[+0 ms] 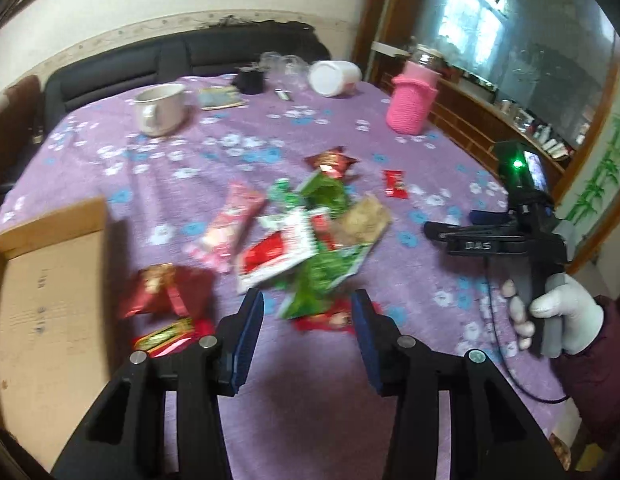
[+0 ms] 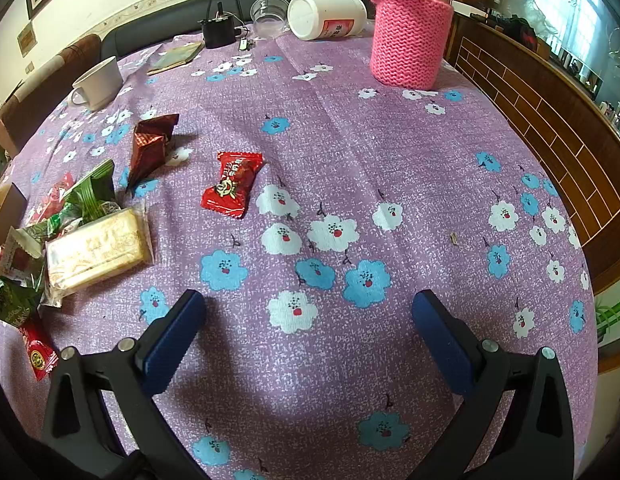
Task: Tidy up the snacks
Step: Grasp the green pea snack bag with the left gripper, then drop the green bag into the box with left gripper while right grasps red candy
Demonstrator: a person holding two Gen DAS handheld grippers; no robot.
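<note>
A pile of snack packets (image 1: 306, 236) lies mid-table in the left wrist view: red, green, pink and a pale wafer pack. My left gripper (image 1: 308, 312) is open and empty just above the pile's near edge. A cardboard box (image 1: 50, 300) sits at the left. My right gripper (image 2: 308, 320) is open and empty over bare cloth; it also shows in the left wrist view (image 1: 433, 230) right of the pile. In the right wrist view a red candy (image 2: 232, 184), a dark red packet (image 2: 150, 142) and the wafer pack (image 2: 96, 250) lie to the left.
The table has a purple flowered cloth (image 2: 349, 160). At the back stand a white mug (image 1: 160, 108), a pink knitted jar (image 2: 409, 28), a toppled white bottle (image 2: 325, 14), a clear cup (image 2: 270, 16) and a black object (image 2: 218, 30). A wooden cabinet (image 2: 549, 120) runs along the right.
</note>
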